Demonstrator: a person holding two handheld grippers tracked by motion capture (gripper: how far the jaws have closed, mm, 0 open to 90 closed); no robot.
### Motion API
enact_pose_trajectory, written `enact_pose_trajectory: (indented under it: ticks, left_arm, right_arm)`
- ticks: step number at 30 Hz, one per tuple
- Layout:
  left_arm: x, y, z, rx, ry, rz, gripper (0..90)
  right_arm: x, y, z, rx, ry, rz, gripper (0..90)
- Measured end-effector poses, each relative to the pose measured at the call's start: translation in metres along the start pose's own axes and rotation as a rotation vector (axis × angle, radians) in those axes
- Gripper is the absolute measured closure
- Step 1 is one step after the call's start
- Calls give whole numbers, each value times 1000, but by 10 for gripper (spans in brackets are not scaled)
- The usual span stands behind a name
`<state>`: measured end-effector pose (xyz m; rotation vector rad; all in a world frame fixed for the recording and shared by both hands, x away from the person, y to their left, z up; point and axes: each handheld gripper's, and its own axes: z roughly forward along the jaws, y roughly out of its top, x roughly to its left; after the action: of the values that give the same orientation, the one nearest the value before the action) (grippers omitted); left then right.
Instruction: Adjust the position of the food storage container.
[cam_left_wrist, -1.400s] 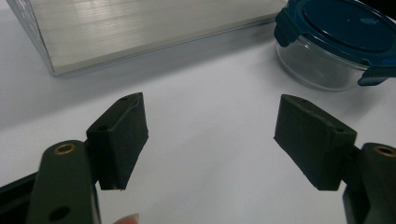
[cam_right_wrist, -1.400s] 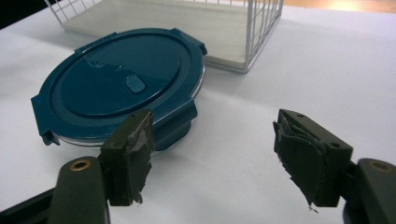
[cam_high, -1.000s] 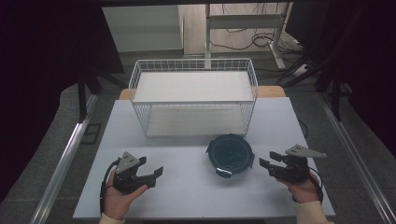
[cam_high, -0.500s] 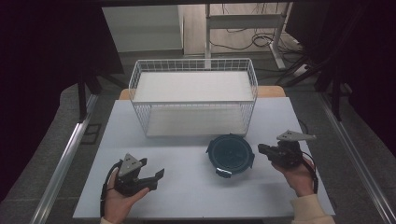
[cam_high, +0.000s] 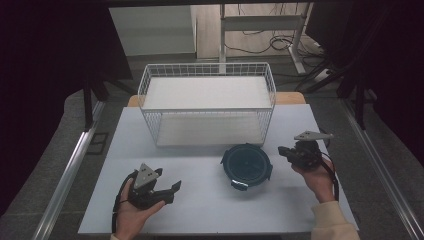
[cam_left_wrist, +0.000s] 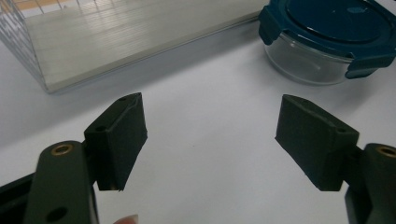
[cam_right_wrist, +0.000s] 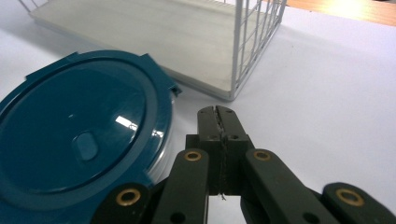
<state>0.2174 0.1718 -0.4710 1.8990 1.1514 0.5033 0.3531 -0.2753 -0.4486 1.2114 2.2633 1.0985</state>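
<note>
We hold the right tool (cam_high: 290, 151) clenched on nothing, just right of the lidded glass container (cam_high: 246, 165) at the counter's (cam_high: 200, 210) near middle, likely to nudge it. Our left tool (cam_high: 162, 189) waits released, well apart.

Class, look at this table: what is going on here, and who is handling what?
A person holds a gripper in each hand at a white table. The right gripper, jaws shut on nothing, sits just beside a round glass container with a blue lid. The left gripper, jaws open and empty, rests apart from it. A white wire basket stands behind the container. Nothing is gripped yet.
</note>
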Motion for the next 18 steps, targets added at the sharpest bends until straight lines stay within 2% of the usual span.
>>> enact_pose_trajectory:
  ticks: [5,6,8,11,12,18]
  left_arm:
    - [0,-1,1,8,9,2,243]
    - [-2,0,3,17,21,23,243]
    - [-2,1,4,19,26,33,242]
    - [-3,-1,8,21,13,15,244]
    - [-5,-1,12,36,25,36,243]
    - [-1,-2,7,14,40,7,247]
  right_arm:
    - [-7,5,11,15,-2,3,897]
    - [-11,7,17,29,-6,-4,897]
    - [-14,9,19,36,-12,-2,897]
    - [-16,10,25,53,-7,-10,897]
    - [-15,11,27,59,1,-14,897]
    - [-9,14,39,98,17,-44,897]
